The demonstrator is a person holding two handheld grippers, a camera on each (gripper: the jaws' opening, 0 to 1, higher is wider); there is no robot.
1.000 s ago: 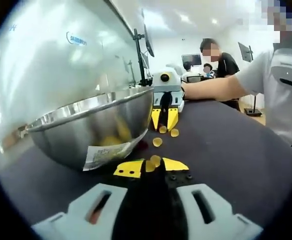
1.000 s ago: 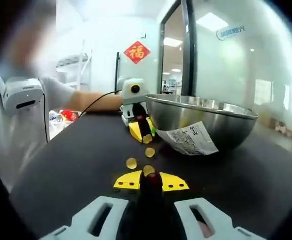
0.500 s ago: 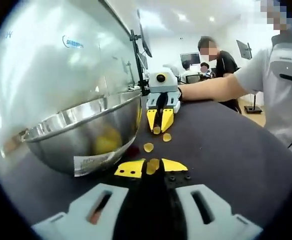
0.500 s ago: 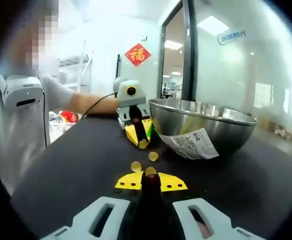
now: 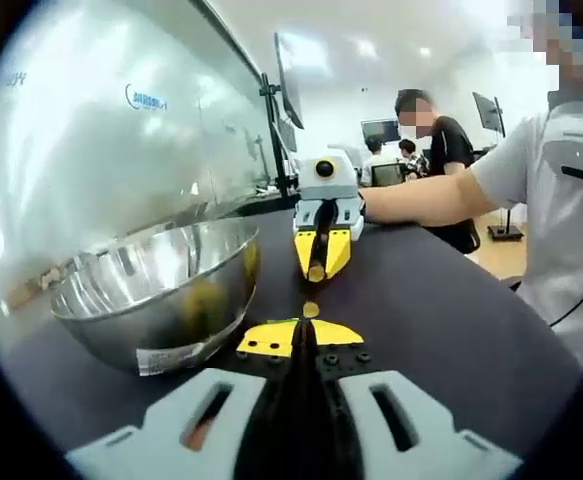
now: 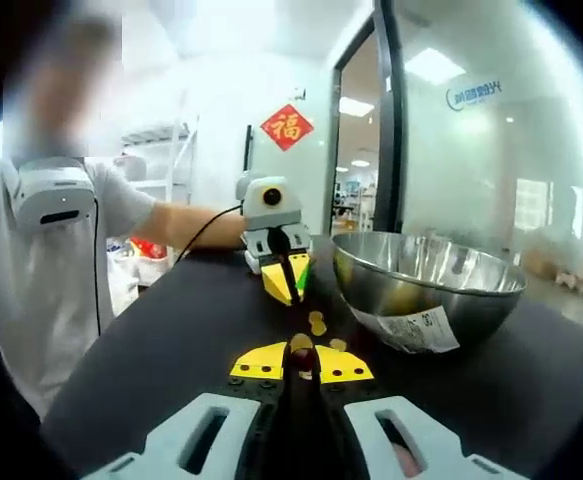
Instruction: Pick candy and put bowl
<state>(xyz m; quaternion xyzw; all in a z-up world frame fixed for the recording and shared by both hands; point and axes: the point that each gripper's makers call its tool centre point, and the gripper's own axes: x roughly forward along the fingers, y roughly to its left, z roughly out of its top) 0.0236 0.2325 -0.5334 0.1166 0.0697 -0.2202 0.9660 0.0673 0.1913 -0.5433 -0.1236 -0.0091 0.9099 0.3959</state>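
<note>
A steel bowl (image 5: 161,290) (image 6: 426,285) with a paper label stands on the dark table. My right gripper (image 6: 301,360) is shut on a yellow candy (image 6: 301,343). From the left gripper view that right gripper (image 5: 317,262) hangs above the table beside the bowl, with the candy (image 5: 316,272) pinched at its tips. My left gripper (image 5: 303,335) is shut, and a dark seam shows between its yellow tips. Whether it pinches a candy is hidden. A small candy (image 5: 311,309) lies just beyond its tips. Two loose candies (image 6: 317,322) (image 6: 338,345) lie by the right gripper's tips. The left gripper (image 6: 287,283) faces me.
The person holding the grippers, in a white shirt (image 5: 571,200) (image 6: 61,250), stands along the table's side. Another person (image 5: 436,130) sits at the far end. A glass wall (image 5: 121,130) runs behind the bowl. Bare table (image 5: 441,320) lies on the side away from the bowl.
Both grippers have risen, so the bowl's inside now shows. The candy seen between my left tips earlier no longer shows there. The right gripper keeps its candy.
</note>
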